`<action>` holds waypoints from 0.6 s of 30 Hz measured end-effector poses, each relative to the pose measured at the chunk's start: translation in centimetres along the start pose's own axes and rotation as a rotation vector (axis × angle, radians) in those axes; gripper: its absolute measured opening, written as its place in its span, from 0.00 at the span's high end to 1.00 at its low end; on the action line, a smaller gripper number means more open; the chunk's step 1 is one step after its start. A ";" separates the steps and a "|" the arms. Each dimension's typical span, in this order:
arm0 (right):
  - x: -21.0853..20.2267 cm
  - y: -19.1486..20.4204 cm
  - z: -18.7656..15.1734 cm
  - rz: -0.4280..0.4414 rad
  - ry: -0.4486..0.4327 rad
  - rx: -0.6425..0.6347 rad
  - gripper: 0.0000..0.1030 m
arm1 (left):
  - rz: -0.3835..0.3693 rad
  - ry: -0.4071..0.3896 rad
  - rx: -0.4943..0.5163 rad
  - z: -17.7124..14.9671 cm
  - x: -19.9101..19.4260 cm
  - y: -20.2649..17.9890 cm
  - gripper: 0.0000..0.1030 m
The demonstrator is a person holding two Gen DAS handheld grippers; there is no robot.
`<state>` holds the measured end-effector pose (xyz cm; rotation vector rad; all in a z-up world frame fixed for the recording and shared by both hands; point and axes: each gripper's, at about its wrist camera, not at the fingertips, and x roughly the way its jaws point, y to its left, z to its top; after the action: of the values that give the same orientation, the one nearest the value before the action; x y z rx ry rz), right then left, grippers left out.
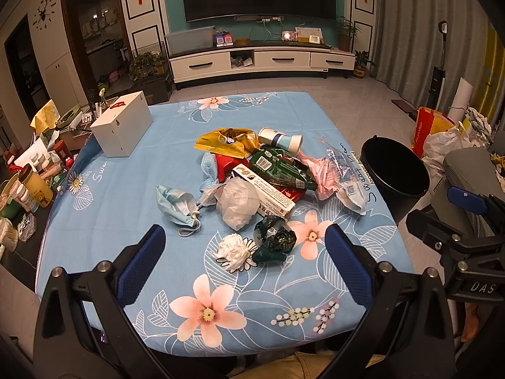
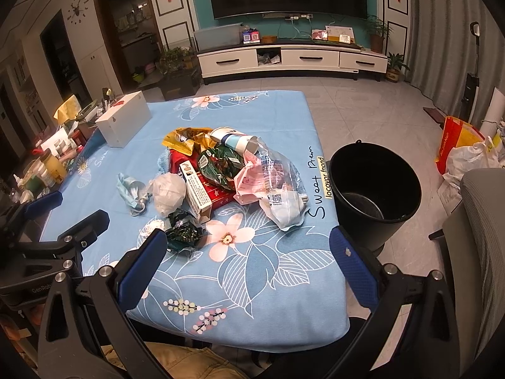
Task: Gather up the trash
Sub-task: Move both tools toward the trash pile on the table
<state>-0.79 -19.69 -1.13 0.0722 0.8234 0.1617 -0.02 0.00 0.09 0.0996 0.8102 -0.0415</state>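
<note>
Left tool (image 1: 244,252): spread wide, empty, low in frame over the table (image 1: 126,189).
Right tool (image 2: 247,252): equally wide, empty.
Trash pile (image 1: 262,170): mid-frame, ahead of both.
Nearest pieces: white paper wad (image 1: 233,251), dark wrapper (image 1: 274,241), framed between left fingers.
Bin (image 2: 375,186): black, right of table, nearer right tool.

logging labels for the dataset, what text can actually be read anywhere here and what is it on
"Sweet Drem": tablecloth edge beside the black bucket.
"locovor fnond", uncertain: yellow strip on the cloth.
"DAS": right gripper body.
"GenRob", cut off: left gripper body.
Print on the white carton, wrappers and QR bag: too small to read.
</note>
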 end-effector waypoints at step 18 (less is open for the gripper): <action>-0.6 -2.1 0.1 0.083 -0.050 0.078 0.03 | -0.080 -0.002 -0.049 0.1 0.2 0.8 0.03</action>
<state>-0.92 -21.89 -0.88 0.1829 0.7768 0.2050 0.25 0.76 0.06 0.0207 0.8125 -0.0975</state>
